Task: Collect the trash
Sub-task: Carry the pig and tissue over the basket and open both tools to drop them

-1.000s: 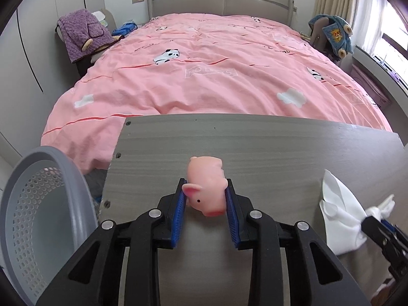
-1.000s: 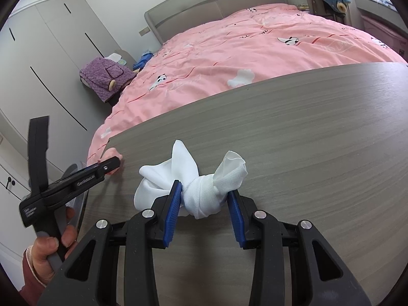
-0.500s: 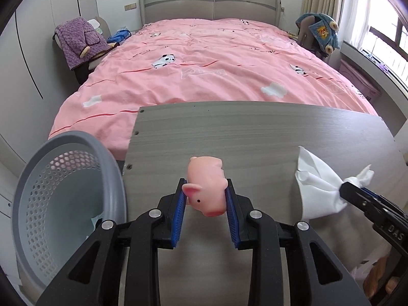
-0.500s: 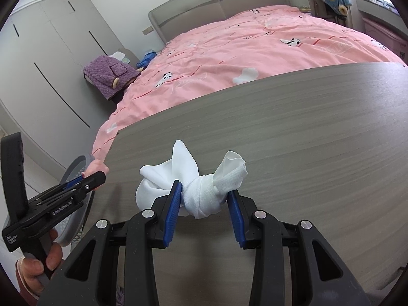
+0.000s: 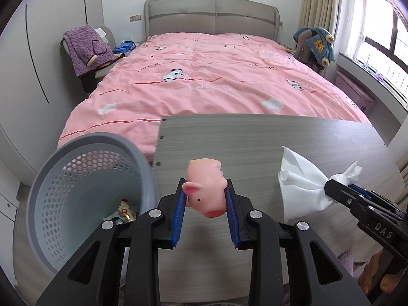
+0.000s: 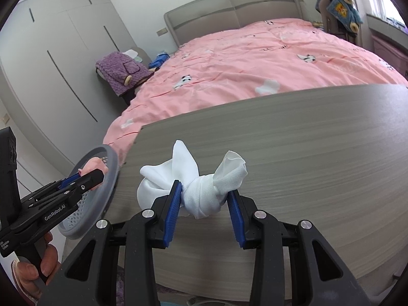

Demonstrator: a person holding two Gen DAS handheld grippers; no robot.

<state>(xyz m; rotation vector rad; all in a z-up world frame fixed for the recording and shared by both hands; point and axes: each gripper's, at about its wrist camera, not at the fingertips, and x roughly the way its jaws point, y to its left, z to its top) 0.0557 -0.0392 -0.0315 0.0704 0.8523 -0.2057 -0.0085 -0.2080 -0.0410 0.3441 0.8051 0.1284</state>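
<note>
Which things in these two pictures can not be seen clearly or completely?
- Trash at the bottom of the grey basket: left wrist view, mostly hidden by the left gripper.
- Underside of the pink pig toy: hidden by the jaws.
- Table near edge: right wrist view, covered by the right gripper holding the white tissue bundle.

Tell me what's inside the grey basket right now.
In the left wrist view, the grey basket holds a few pieces of crumpled trash at the bottom, one with a printed wrapper. The left gripper hides the near part of the bottom, so anything there is unseen.
</note>
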